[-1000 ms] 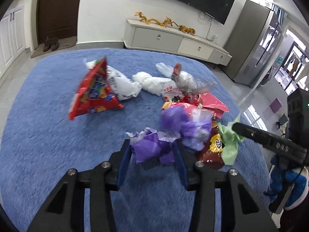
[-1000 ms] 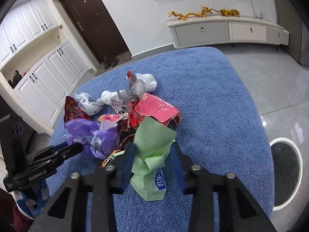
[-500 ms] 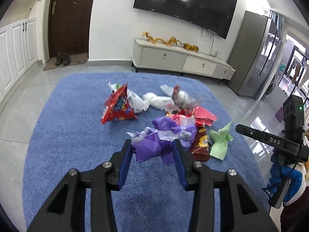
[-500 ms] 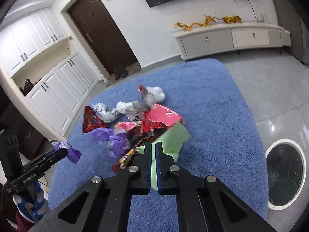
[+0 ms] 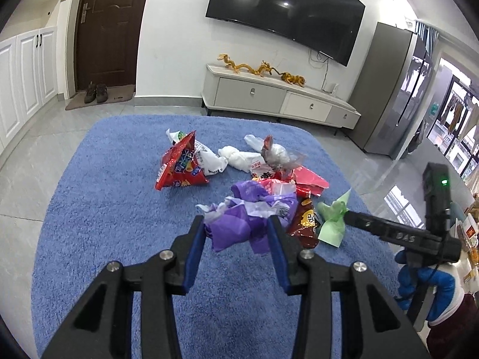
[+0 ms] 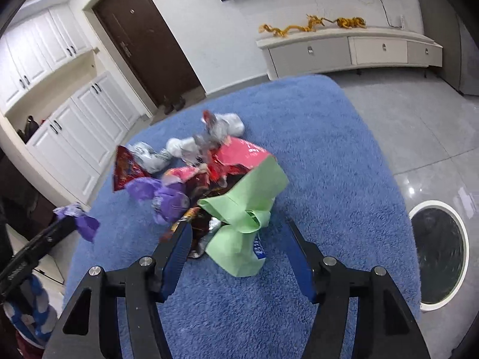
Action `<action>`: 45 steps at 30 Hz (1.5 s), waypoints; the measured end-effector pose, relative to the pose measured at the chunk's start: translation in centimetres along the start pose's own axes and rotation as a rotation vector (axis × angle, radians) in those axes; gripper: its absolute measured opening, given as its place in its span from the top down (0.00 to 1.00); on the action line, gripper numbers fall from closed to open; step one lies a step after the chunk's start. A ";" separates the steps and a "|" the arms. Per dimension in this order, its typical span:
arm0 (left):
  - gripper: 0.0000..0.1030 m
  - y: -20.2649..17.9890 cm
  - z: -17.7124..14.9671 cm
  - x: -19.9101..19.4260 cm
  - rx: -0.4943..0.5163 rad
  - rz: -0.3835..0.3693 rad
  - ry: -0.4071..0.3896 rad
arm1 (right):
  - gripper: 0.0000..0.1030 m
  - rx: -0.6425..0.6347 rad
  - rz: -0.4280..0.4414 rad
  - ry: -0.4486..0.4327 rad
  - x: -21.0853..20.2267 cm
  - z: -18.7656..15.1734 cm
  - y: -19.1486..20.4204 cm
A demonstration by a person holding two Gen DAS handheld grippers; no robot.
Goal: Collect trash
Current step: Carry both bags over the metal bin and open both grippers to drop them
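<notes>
A pile of trash lies on a blue rug (image 5: 104,209): a red snack bag (image 5: 181,169), white bags (image 5: 236,157), a purple bag (image 5: 254,193), red wrappers and a green paper (image 6: 245,209). My left gripper (image 5: 238,233) is shut on a crumpled purple wrapper (image 5: 232,230) and holds it above the rug; it also shows in the right wrist view (image 6: 85,224). My right gripper (image 6: 236,239) is open, with the green paper lying on the rug between and beyond its fingers. The green paper also shows in the left wrist view (image 5: 332,221).
A round black bin (image 6: 437,254) with a white rim stands on the floor right of the rug. A white TV cabinet (image 5: 269,98) stands against the far wall under a television. A dark door (image 5: 107,30) and white cupboards (image 6: 60,119) are at the left.
My left gripper has lifted the purple wrapper up and back from the pile. My right gripper shut half a second ago and is open again now, with the green paper lying at its tips.
</notes>
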State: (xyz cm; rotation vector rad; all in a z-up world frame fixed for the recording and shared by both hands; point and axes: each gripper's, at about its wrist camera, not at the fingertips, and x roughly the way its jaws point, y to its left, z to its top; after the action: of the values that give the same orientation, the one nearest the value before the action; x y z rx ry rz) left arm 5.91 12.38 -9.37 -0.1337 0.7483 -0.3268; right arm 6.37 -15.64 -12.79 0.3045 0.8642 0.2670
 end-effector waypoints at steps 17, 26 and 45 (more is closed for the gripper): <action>0.62 -0.7 0.4 0.0 -0.016 -0.090 -0.018 | 0.75 0.024 0.013 -0.048 -0.7 0.6 -1.1; 0.63 -7.0 1.8 -0.2 0.046 -0.198 -0.012 | 0.75 0.073 0.042 -0.211 -9.5 -0.4 -4.0; 0.65 -32.1 4.8 14.8 0.302 -0.405 0.238 | 0.74 0.345 -0.235 -0.344 -16.0 -2.0 -22.9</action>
State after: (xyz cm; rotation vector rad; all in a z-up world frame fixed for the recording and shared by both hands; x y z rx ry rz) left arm 11.52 -22.81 -7.95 0.0430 0.8969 -0.8482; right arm -2.74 -42.09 -11.20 0.5480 0.5943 -0.1541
